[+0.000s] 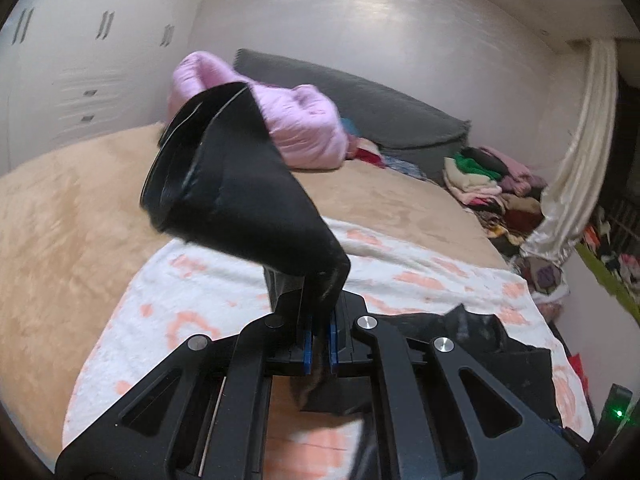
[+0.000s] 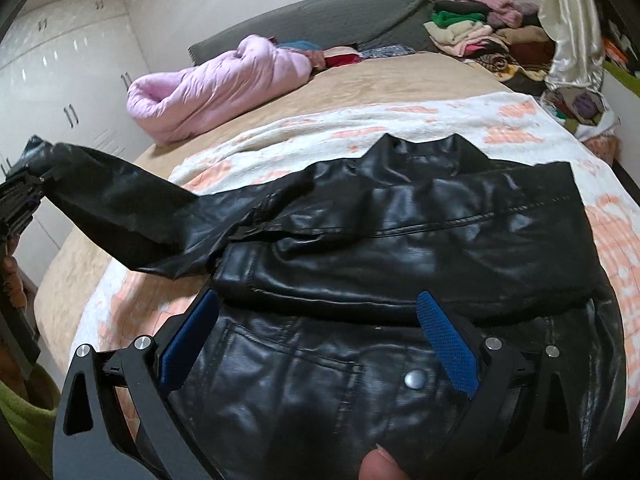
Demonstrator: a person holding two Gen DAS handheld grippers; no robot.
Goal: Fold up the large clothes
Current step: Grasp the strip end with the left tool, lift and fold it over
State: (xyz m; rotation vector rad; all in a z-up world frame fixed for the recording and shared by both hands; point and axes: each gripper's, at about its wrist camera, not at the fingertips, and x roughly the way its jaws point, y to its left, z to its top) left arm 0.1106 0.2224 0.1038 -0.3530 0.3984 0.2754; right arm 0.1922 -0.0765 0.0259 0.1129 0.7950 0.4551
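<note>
Two grippers work a shiny black leather jacket [image 2: 400,232]: the left gripper [image 1: 320,344], clamped on its sleeve cuff [image 1: 240,168], should lay the sleeve flat across the back, while the right gripper [image 2: 320,344] hovers wide.

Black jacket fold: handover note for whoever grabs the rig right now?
Left gripper: shut on the end of the jacket's sleeve, which is lifted off the bed.
Right gripper: open, holding nothing, over the jacket's lower front.
Black leather jacket: laid flat on the white-and-peach blanket; the other side already looks folded in.
Left: probably lay the held sleeve across the body, then fold the body.
</note>
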